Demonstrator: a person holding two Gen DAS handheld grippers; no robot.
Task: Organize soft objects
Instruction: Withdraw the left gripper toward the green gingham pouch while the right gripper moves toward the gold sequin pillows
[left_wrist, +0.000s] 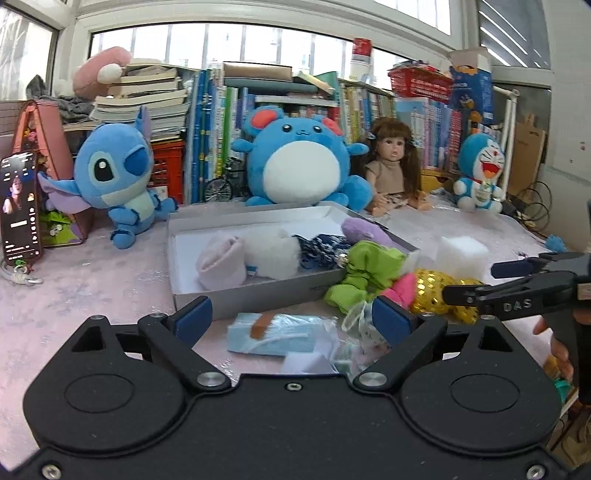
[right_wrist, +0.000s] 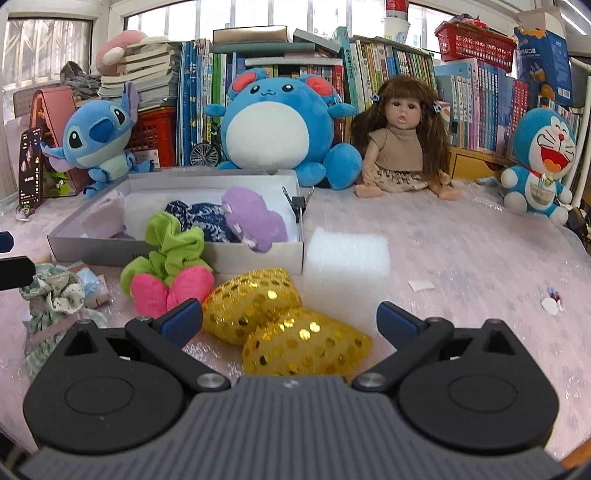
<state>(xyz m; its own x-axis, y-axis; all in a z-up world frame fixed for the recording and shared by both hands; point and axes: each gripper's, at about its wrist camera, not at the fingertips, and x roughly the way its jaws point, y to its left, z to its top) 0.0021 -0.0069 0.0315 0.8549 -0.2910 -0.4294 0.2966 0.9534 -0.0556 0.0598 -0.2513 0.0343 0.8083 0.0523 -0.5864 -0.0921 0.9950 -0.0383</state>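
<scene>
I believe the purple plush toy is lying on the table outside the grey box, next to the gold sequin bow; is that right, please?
Not quite. The purple plush toy lies inside the grey box, at its near right corner beside the dark blue patterned cloth, as the right wrist view shows. The gold sequin bow does lie on the table outside the box.

— How is the scene lit?
— Daylight is admitted through the windows at twelve o'clock; panes are blown out.
— And sharpness?
— Centres are rendered crisply; edges are bent by fisheye distortion, corners darkened. Shadows are kept soft.
</scene>
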